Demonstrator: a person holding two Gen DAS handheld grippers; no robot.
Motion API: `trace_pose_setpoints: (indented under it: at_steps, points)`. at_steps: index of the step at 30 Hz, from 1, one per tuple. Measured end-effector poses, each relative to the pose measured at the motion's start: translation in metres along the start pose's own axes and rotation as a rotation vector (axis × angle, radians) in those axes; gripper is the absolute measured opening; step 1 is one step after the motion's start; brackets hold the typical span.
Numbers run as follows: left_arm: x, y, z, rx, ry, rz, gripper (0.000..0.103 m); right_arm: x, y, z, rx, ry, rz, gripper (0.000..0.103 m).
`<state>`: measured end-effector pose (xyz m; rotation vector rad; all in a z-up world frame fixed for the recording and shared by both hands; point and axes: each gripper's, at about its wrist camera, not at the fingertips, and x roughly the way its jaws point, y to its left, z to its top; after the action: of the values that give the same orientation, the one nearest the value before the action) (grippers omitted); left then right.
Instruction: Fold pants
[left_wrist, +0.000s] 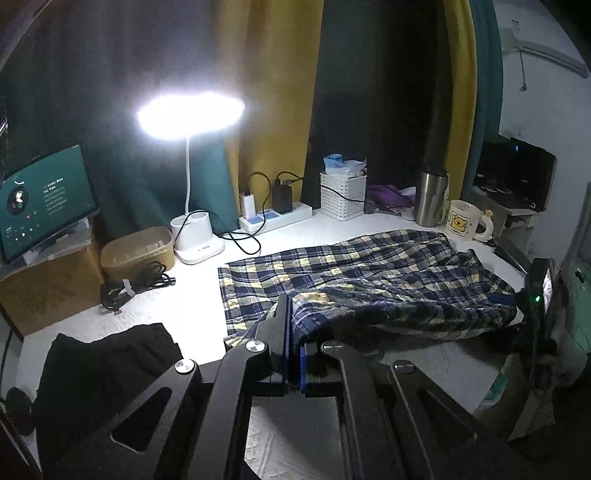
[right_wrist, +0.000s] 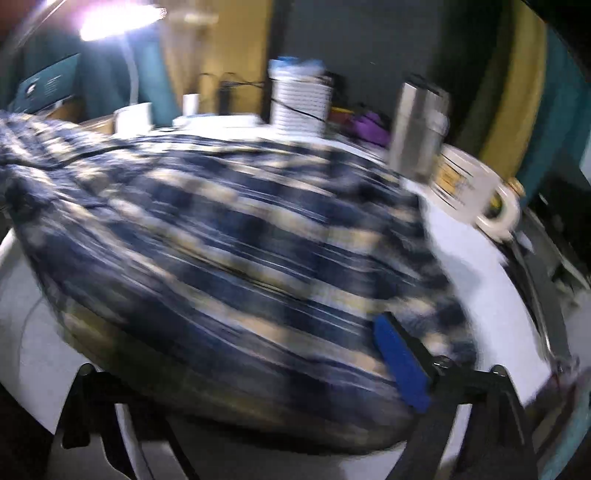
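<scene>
The left gripper (left_wrist: 291, 332) is clamped narrow on a near corner of the plaid pants (left_wrist: 369, 273), its two black fingers (left_wrist: 282, 325) pressed together with a raised fold of the cloth pinched between them. From that pinch the pants spread away ahead and to the right across the white worktop (left_wrist: 177, 310), the far part lying flat, the near edge lifted and rumpled. The right gripper (left_wrist: 535, 314) shows at the right edge of the left wrist view, at the far right end of the pants. In the right wrist view, heavily blurred, the right gripper (right_wrist: 258, 373) has its jaws apart; the blue pad of one finger (right_wrist: 400, 369) lies against the near edge of the pants, while the other finger is hidden at the lower left under the cloth. Whether the pads press the cloth cannot be told. Left of the left gripper lies a black garment (left_wrist: 107, 373). Farther ahead and left stand a lit desk lamp (left_wrist: 190, 114), a coiled black cable (left_wrist: 133, 284) and a tan box (left_wrist: 138, 247). Beyond the pants stand a white basket (left_wrist: 341, 195), a steel tumbler (left_wrist: 430, 199) and a white mug (left_wrist: 465, 219).
</scene>
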<state>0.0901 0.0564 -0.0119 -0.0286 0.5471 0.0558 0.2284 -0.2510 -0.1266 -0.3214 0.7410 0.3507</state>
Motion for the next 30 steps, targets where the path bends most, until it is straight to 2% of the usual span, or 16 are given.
trace_pose_setpoints:
  at_steps: [3, 6, 9, 12, 17, 20, 22, 30]
  points:
    - [0.000, -0.003, -0.002, -0.001, 0.005, -0.003, 0.002, -0.005, -0.021, -0.004, 0.045, -0.010, -0.015, 0.044]
    - [-0.004, -0.007, -0.002, 0.004, -0.001, -0.010, 0.002, -0.012, -0.030, -0.007, 0.082, -0.029, -0.015, 0.032]
    - [-0.013, -0.010, -0.001, 0.011, -0.024, -0.021, 0.002, -0.022, -0.035, -0.007, 0.123, -0.048, -0.022, 0.024]
    - [-0.025, -0.015, 0.000, 0.024, -0.050, -0.033, 0.002, -0.041, -0.039, -0.006, 0.138, -0.079, -0.037, 0.019]
    - [-0.055, -0.023, 0.004, 0.052, -0.118, -0.039, 0.002, -0.079, -0.043, 0.002, 0.131, -0.159, -0.075, 0.018]
    - [-0.075, -0.035, 0.009, 0.118, -0.177, -0.014, 0.002, -0.103, -0.044, 0.008, 0.122, -0.212, -0.099, 0.015]
    - [-0.087, -0.041, 0.013, 0.144, -0.210, -0.023, 0.002, -0.116, -0.046, 0.010, 0.121, -0.243, -0.119, 0.015]
    - [-0.124, -0.056, 0.007, 0.195, -0.270, -0.052, 0.002, -0.150, -0.049, 0.001, 0.138, -0.292, -0.162, 0.015]
